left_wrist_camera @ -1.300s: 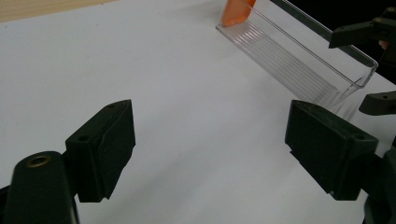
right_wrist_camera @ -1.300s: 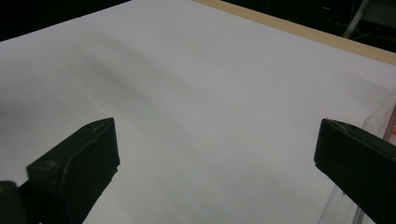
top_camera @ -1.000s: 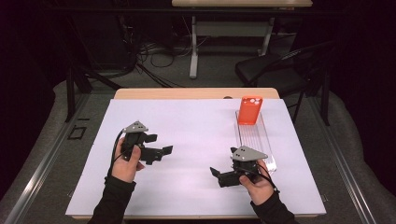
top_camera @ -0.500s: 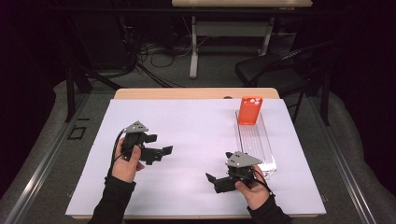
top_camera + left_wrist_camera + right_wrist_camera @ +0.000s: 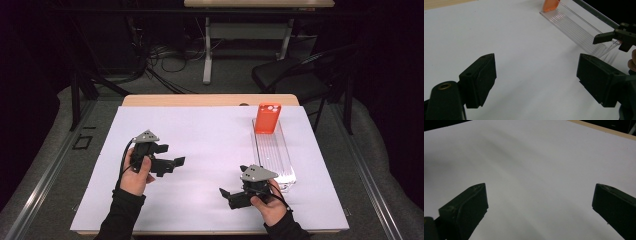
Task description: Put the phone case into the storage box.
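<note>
An orange phone [image 5: 267, 118] stands upright at the far end of a clear ridged rack [image 5: 274, 156] on the right side of the desk [image 5: 210, 135]. The rack's long axis runs from near to far, so the phone lies forward of both hands. The right tongs [image 5: 231, 195] are gaping wide and empty, held low beside the rack's near end, pointing left across the bare white sheet, away from the phone. The left tongs [image 5: 172, 164] are also spread and empty, well apart at the left, aimed right toward the rack. The right hand is much nearer; it would probably need to turn forward and travel along the rack to reach the phone.
</note>
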{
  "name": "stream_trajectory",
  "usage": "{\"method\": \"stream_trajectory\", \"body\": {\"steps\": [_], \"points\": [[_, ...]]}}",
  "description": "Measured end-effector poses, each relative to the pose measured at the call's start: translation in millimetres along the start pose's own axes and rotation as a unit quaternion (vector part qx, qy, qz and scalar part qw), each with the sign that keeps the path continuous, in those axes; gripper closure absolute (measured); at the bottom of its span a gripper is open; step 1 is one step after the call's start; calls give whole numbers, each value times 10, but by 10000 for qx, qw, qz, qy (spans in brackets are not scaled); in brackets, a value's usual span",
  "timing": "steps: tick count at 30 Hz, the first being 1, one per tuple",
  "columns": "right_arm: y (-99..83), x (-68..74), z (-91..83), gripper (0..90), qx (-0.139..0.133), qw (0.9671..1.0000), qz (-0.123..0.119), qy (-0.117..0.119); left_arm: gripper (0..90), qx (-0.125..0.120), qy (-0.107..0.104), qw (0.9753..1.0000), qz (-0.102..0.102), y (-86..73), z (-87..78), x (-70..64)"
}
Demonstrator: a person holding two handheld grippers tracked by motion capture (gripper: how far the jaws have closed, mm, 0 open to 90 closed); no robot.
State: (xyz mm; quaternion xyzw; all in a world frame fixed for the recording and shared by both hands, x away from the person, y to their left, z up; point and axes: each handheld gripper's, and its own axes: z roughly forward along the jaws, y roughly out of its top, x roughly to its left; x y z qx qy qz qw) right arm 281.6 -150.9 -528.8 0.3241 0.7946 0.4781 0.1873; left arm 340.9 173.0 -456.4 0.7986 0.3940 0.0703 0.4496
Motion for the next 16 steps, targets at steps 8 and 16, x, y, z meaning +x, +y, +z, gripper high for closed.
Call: {"method": "stream_trajectory", "body": {"steps": [8,16], "points": [[-17,-2,7,0,-13,10000,-35,-13,166,8,-6,10000,-4,-4,4,3],[-33,-20,7,1,6,10000,0,-32,166,-4,11,10000,-18,-5,-3,18]]}}
